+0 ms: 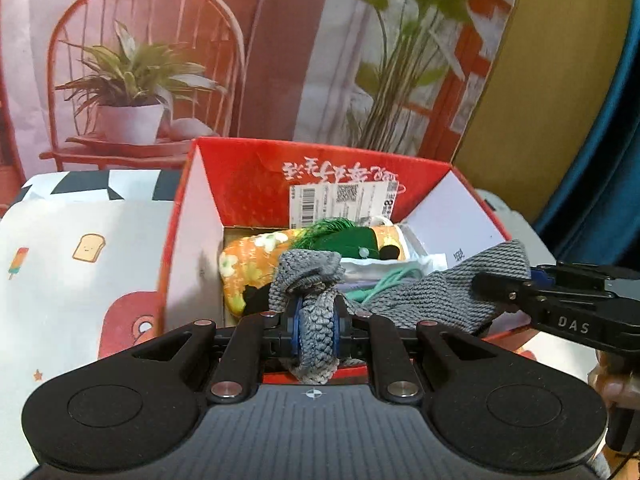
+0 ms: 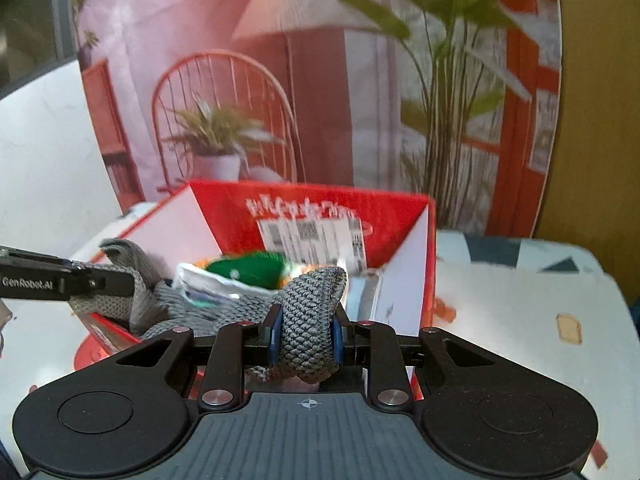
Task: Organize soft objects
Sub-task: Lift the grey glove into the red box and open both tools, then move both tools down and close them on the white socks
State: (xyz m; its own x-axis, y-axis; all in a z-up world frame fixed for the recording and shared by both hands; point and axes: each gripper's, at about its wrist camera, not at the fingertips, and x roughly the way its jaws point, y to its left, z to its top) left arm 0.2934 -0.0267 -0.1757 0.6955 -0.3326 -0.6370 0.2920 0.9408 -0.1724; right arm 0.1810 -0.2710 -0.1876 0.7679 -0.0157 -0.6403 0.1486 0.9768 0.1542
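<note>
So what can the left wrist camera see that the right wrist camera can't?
Only the left wrist view shows the orange flowered fabric in the box and the toast drawing on the table cover. Only the right wrist view shows the white wall at its left edge. Both show the red box, the grey knitted cloth clamped in each gripper, and the green tassel.

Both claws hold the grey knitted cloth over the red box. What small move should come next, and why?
Probably lower both claws: the left claw and right claw pinch the grey cloth above the open red box, already holding soft things.
</note>
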